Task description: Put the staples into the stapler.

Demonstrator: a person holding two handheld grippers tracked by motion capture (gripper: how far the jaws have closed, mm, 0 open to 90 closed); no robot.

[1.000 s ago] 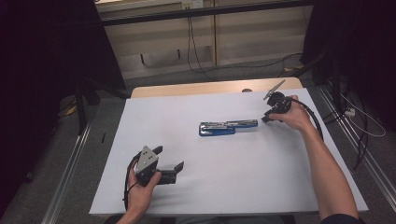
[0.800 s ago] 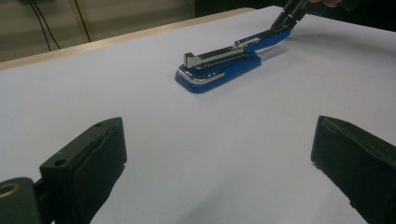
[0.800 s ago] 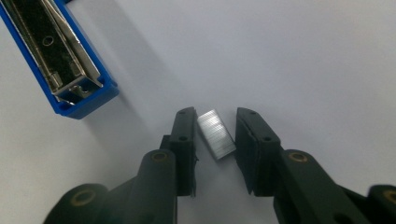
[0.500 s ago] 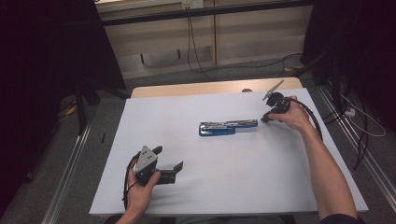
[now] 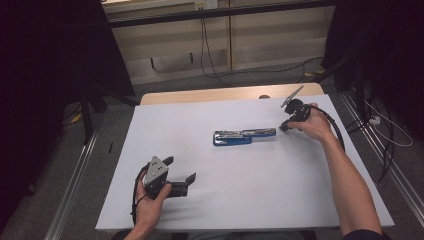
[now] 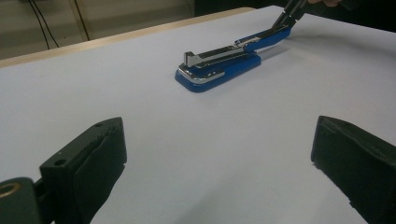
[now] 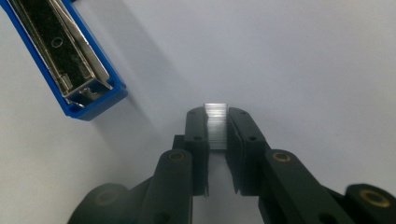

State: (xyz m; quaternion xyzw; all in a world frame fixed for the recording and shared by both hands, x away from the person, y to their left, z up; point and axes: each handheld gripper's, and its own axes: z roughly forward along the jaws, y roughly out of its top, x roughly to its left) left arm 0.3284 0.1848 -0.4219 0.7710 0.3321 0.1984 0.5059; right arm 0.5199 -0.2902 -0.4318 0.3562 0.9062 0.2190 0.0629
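Note:
A blue stapler (image 5: 244,136) lies swung open flat mid-table, its metal staple channel (image 7: 70,56) facing up. My right gripper (image 7: 215,116) is just beyond the stapler's open right end (image 6: 275,35), tips down at the sheet. Its jaws have just been closing and are shut on a short silver strip of staples (image 7: 215,125). From above, that right gripper (image 5: 284,128) sits in the hand at the far right. My left gripper (image 5: 181,169) rests at the front left, well short of the stapler (image 6: 224,65). It is open wide, with nothing between its fingers (image 6: 93,154).
A white sheet (image 5: 240,200) covers the table, and a strip of wood (image 5: 200,95) shows along its far edge. Cables (image 5: 380,130) trail on the floor to the right. Metal rails (image 5: 75,175) run along the table's left side.

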